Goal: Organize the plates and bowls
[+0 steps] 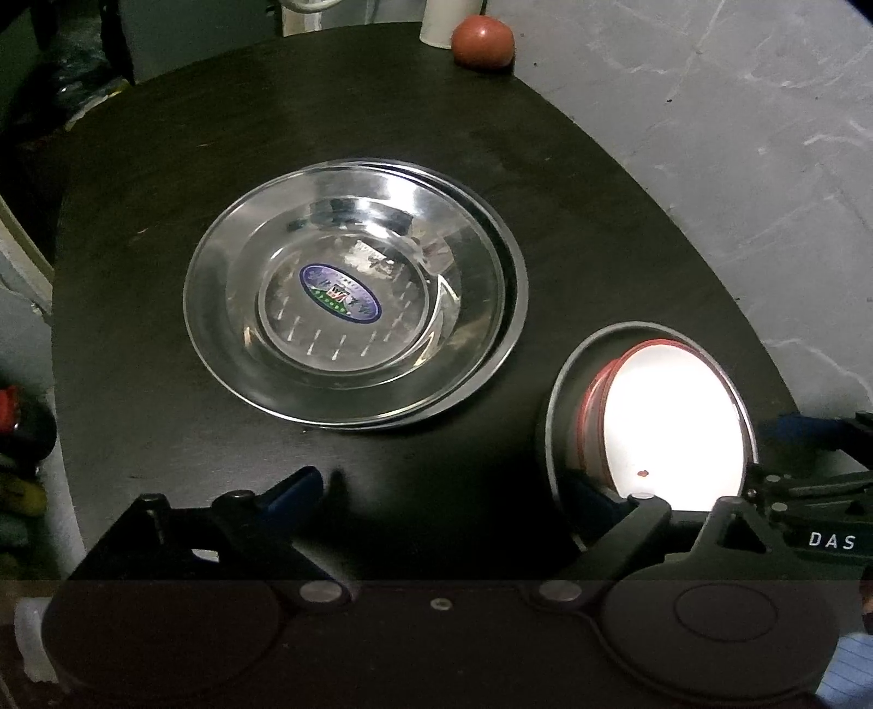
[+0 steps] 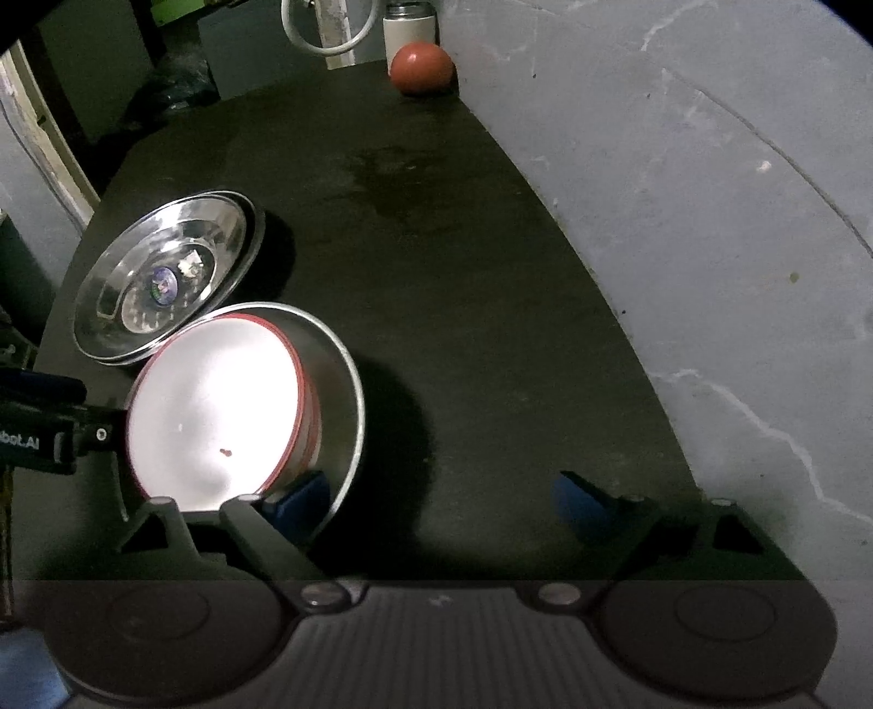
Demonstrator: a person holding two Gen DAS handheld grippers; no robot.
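A stack of shiny steel plates (image 1: 354, 294) (image 2: 163, 278) lies in the middle of the dark round table (image 1: 163, 218). To its right stands a steel bowl (image 1: 556, 392) (image 2: 338, 382) with white red-rimmed bowls (image 1: 671, 420) (image 2: 213, 403) nested in it. My left gripper (image 1: 444, 493) is open wide: its right fingertip (image 1: 595, 507) dips inside the steel bowl's near-left wall and its left fingertip (image 1: 294, 485) is over bare table. My right gripper (image 2: 439, 499) is open wide too, with its left fingertip (image 2: 300, 496) inside the bowl's near-right wall and the other fingertip (image 2: 578, 502) outside.
A red round fruit (image 1: 483, 41) (image 2: 423, 68) and a white cylinder (image 1: 444, 22) (image 2: 409, 32) sit at the table's far edge. A damp stain (image 2: 382, 180) marks the tabletop. The table's right edge curves over grey marbled floor (image 2: 709, 218). Dark clutter lies to the left.
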